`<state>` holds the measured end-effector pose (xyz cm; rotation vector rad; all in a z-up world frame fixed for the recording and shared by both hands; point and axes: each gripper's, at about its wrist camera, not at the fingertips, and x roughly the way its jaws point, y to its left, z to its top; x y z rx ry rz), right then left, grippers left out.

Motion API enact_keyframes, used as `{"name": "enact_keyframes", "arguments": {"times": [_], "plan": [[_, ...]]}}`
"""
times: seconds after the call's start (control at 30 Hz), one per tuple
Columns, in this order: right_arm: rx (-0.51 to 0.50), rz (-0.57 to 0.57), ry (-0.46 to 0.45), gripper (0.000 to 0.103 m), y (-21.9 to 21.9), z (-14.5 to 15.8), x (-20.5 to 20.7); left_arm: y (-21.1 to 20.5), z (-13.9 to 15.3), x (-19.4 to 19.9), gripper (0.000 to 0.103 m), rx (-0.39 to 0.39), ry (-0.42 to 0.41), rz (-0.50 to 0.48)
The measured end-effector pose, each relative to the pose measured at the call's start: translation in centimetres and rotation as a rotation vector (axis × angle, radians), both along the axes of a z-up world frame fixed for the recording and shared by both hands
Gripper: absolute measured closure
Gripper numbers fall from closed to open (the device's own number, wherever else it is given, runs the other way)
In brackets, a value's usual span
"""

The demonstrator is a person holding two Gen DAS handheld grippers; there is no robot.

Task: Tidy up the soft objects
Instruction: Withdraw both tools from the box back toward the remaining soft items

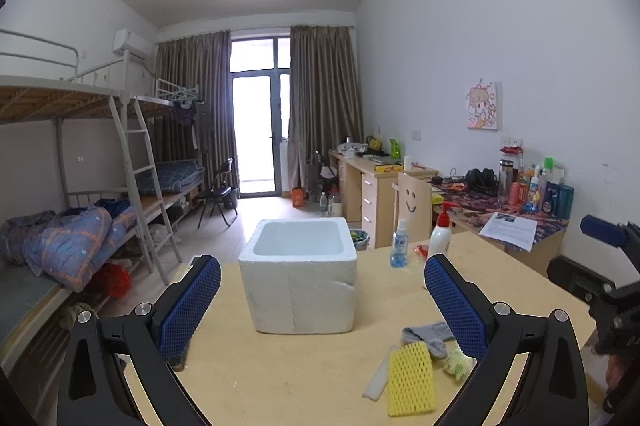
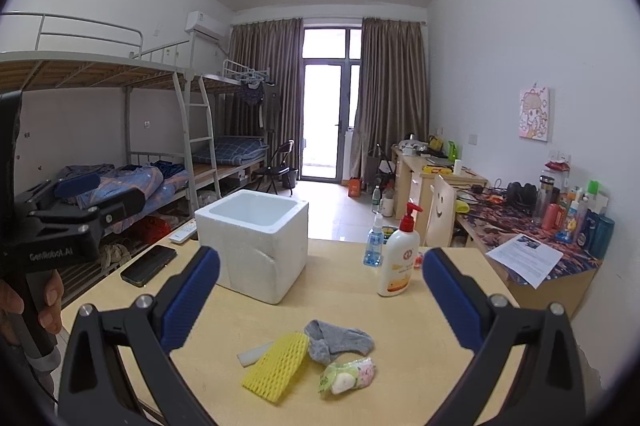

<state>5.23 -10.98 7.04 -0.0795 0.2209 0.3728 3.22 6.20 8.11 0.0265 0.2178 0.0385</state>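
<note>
A white foam box (image 1: 298, 276) stands open-topped on the wooden table (image 1: 280, 378); it also shows in the right wrist view (image 2: 252, 246). Near the front lie a yellow foam net (image 2: 276, 366), a grey sock (image 2: 336, 344), a white foam strip (image 2: 252, 353) and a small green-and-pink wrapped packet (image 2: 348, 376). The net (image 1: 410, 378), sock (image 1: 430, 336) and packet (image 1: 456, 364) lie by my left gripper's right finger. My left gripper (image 1: 322, 276) is open and empty before the box. My right gripper (image 2: 320, 272) is open and empty above the soft items.
A white lotion pump bottle (image 2: 398, 258) and a blue spray bottle (image 2: 374, 246) stand right of the box. A black phone (image 2: 149, 265) and a white remote (image 2: 183, 233) lie at the table's left edge. Bunk beds stand left, cluttered desks right.
</note>
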Motion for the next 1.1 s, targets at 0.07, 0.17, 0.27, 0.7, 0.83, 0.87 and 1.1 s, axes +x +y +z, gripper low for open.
{"name": "enact_keyframes", "arguments": {"times": [0.07, 0.17, 0.27, 0.7, 0.83, 0.87, 1.1], "plan": [[0.005, -0.001, -0.004, 0.001, -0.3, -0.3, -0.4, -0.3, -0.6, -0.6, 0.001, -0.005, -0.003, -0.010], [0.009, -0.003, -0.015, 0.001, -0.5, -0.9, -0.9, -0.6, -1.5, -1.3, 0.001, -0.010, -0.005, -0.017], [0.019, -0.006, -0.023, 0.001, -0.8, -1.6, -1.3, -0.8, -2.4, -1.8, 0.001, -0.011, -0.011, -0.013], [0.026, -0.043, -0.008, 0.000, -1.7, -5.4, -2.1, -1.5, -6.3, -2.7, 0.001, -0.049, -0.023, -0.042], [0.007, -0.053, 0.011, 0.000, -1.6, -6.8, -2.0, -1.7, -7.7, -2.5, 0.001, -0.056, 0.004, -0.050], [0.003, -0.055, 0.016, 0.000, -1.5, -7.1, -2.0, -1.8, -7.9, -2.5, 0.001, -0.057, 0.001, -0.055], [-0.007, -0.058, 0.039, 0.000, -1.4, -8.5, -1.9, -2.1, -8.8, -2.6, 0.001, -0.040, 0.007, -0.062]]}}
